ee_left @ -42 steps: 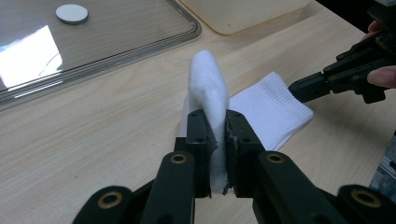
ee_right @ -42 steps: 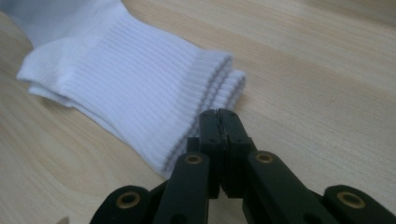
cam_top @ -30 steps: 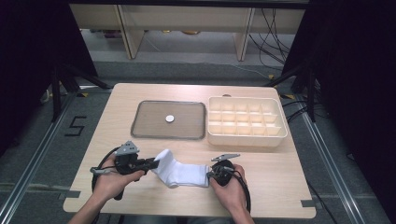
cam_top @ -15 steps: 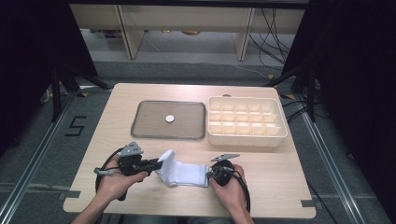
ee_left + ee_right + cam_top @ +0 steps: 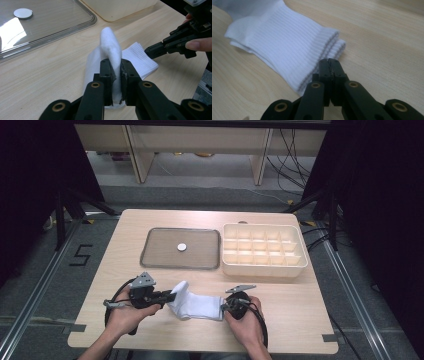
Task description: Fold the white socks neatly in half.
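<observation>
A pair of white socks (image 5: 197, 305) lies flat near the table's front edge, ribbed cuff to the right. My left gripper (image 5: 170, 296) is shut on the toe end, which stands up as a fold between the jaws (image 5: 116, 67). The sock (image 5: 110, 45) rises above the jaw tips there. My right gripper (image 5: 223, 307) sits at the cuff end with its jaws shut, tips (image 5: 329, 62) against the edge of the ribbed cuff (image 5: 287, 47); no cloth shows between them. The right gripper (image 5: 150, 51) also appears at the far side of the sock in the left gripper view.
A shallow grey tray (image 5: 150, 255) with a small silver disc (image 5: 181, 247) sits behind the socks. A cream compartment box (image 5: 262, 265) stands at the back right. Bare wood lies to the right of my right hand.
My left gripper has moved right with the toe end, raising it into a fold toward the cuff. The right gripper has stayed at the cuff.
</observation>
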Tool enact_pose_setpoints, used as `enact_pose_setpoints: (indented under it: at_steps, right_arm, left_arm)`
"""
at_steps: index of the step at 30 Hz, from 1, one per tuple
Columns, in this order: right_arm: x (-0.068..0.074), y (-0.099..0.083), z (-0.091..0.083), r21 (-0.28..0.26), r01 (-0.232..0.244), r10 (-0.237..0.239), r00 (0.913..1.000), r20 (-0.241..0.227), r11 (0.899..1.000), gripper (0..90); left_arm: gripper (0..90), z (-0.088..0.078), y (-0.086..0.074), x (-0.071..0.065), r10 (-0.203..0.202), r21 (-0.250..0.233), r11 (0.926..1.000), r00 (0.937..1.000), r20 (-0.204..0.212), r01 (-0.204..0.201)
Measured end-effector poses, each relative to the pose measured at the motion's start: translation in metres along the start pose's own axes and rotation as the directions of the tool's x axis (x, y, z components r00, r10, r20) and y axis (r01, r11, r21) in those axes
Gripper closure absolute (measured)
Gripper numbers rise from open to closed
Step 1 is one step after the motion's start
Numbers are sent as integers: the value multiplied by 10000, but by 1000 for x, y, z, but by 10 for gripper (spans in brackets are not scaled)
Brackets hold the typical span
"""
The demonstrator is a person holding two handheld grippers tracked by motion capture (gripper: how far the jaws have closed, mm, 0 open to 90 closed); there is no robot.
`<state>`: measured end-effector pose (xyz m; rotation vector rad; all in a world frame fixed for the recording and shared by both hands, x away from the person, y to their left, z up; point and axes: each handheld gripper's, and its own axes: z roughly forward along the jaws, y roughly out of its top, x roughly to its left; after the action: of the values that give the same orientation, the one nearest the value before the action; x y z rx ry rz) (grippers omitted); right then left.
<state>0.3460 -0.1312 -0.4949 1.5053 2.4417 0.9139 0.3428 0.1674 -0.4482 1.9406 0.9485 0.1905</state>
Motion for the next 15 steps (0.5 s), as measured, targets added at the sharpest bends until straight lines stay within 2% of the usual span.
enact_pose_setpoints:
  at_steps: [8,15]
  right_arm:
    - [0,1,0,166,190,-187,9996,-196,9997,895]
    - [1,1,0,154,115,-113,9998,-136,9998,895]
  left_arm:
    - [810,2,1,-2,-19,32,10000,10000,-4,19]
    - [809,3,1,-3,2,16,10000,10000,-61,-1]
